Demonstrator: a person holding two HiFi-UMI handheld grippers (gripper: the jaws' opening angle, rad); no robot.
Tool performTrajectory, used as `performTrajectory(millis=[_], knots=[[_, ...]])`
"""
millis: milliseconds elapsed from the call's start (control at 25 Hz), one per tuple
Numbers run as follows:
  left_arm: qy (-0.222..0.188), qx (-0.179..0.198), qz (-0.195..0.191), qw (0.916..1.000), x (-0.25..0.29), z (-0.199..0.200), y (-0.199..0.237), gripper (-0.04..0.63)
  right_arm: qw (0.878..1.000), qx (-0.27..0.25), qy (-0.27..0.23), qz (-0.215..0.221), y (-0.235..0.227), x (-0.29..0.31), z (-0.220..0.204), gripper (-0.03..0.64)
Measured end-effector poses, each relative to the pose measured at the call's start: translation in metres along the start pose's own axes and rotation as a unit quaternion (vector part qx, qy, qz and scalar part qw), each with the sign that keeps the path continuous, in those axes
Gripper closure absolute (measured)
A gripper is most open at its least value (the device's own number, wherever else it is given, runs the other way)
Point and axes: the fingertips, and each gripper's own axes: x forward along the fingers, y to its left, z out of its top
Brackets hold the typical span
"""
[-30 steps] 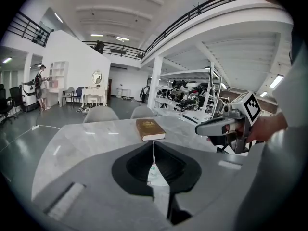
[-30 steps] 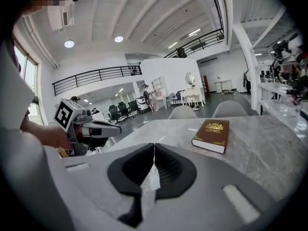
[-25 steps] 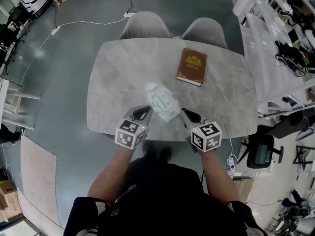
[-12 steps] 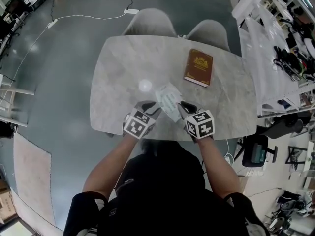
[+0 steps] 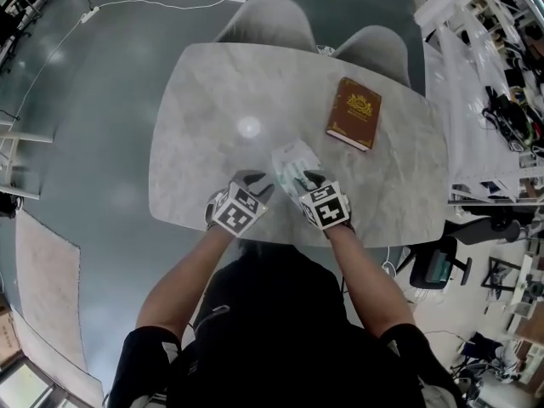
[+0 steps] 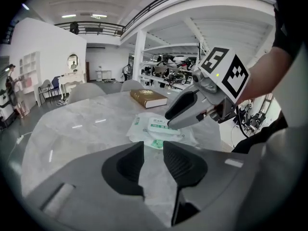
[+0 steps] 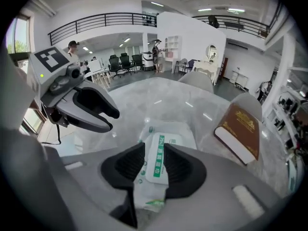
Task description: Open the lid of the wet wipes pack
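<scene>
The wet wipes pack lies flat on the marble table, white with green print and a white lid strip on top. My right gripper hangs over the pack's near end. Its jaws are opening, the lid strip runs between them, and the pads do not press on it. My left gripper is open just left of the pack, with only bare tabletop between its jaws. In the head view both grippers, left and right, flank the pack's near end.
A brown hardcover book lies on the table beyond and right of the pack. Two grey chairs stand at the far edge. The table's near edge is right under my hands. Shelving and a desk chair crowd the right side.
Both grippers have come down and in towards the pack, and their jaws have gone from shut to apart. The right one now straddles the pack's near end.
</scene>
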Motion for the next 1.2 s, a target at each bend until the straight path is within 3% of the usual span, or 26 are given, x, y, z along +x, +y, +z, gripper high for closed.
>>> performTrajectory(millis=[120, 640, 1200], knots=[[0.012, 0.017, -0.001, 0.9998, 0.009, -0.003, 0.004, 0.462, 1.000, -0.015, 0.019, -0.007, -0.003, 0.013, -0.004, 0.482], [0.016, -0.008, -0.006, 0.9998, 0.046, 0.000, 0.021, 0.466, 0.997, -0.054, 0.035, -0.042, -0.005, 0.033, -0.013, 0.462], [0.059, 0.035, -0.012, 0.9976, 0.081, 0.005, 0.024, 0.474, 0.997, -0.066, 0.027, -0.033, -0.009, 0.035, -0.014, 0.489]])
